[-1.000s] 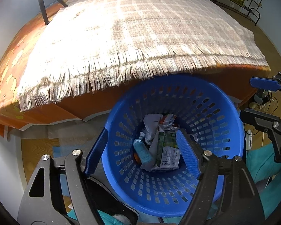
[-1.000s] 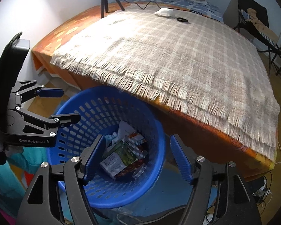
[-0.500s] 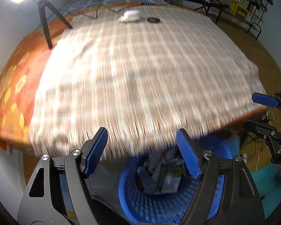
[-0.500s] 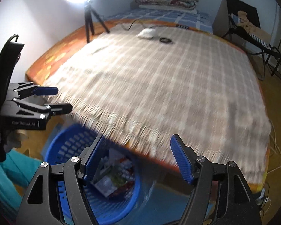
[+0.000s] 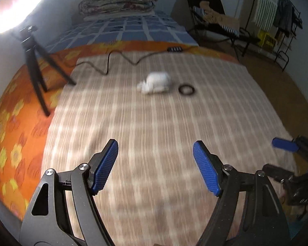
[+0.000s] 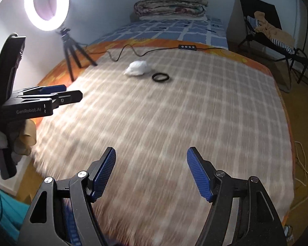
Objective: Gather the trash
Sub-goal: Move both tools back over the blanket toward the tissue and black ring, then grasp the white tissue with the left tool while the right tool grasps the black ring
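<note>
Two pieces of likely trash lie on the checked blanket (image 6: 174,123), both far up the bed from the grippers.

Left to right:
- Ring light (image 6: 46,4) on its black tripod (image 6: 71,49) stands at the blanket's left edge, well left of any straight reach.
- Black cable (image 6: 121,55) snakes across the far edge behind the trash and runs to a small switch box (image 6: 187,47). It is near the wad and is the one thing a careless grab could catch.
- White crumpled wad (image 6: 137,68) lies dead ahead and far, slightly left of centre for the right gripper (image 6: 151,175) and about centred for the left gripper (image 5: 155,167).
- Black ring (image 6: 160,77) lies flat just right of the wad; whether they touch cannot be told.
- A folding chair (image 6: 277,37) with clothes stands off the bed, far right.

Both grippers hang over the near blanket with jaws spread wide and nothing between the pads. The left gripper sits a little farther forward in the right wrist view, so it looks marginally nearer. The wad is lumpy, with its long side running left to right. Nothing stands on the blanket between the grippers and the wad. Frames are motion-blurred.
</note>
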